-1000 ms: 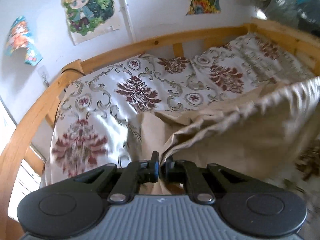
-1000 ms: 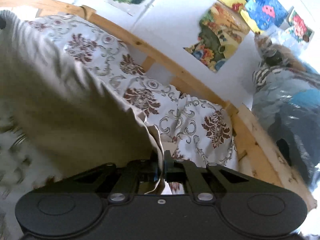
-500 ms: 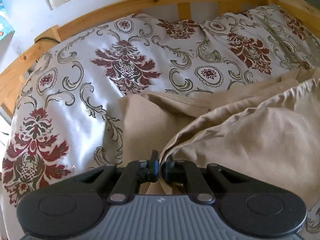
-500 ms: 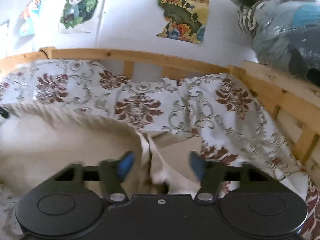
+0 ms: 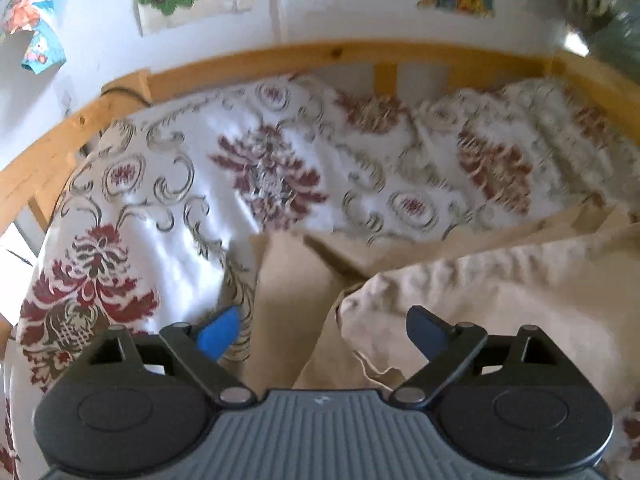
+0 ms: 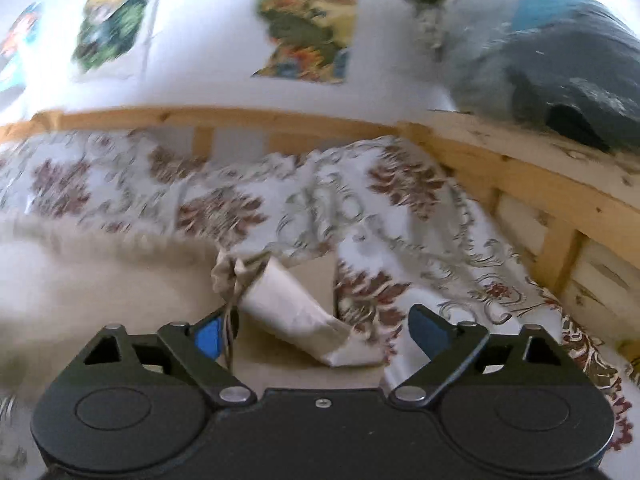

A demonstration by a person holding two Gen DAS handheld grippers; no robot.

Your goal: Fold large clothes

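Note:
A large beige garment lies on the bed, folded over itself with a gathered upper edge. In the right wrist view it fills the left half, and a pale corner with a drawstring lies in front. My left gripper is open just above the garment's left fold, holding nothing. My right gripper is open above the garment's right corner, holding nothing. Blue pads show on the fingers.
The bed has a white sheet with dark red floral patterns and a wooden rail along the back and right side. Posters hang on the white wall. Bagged bundles sit on the right rail.
Both grippers held the garment's edge a second ago. The right opened first, then the left opened. The garment dropped onto the bed and both grippers pulled back a little.

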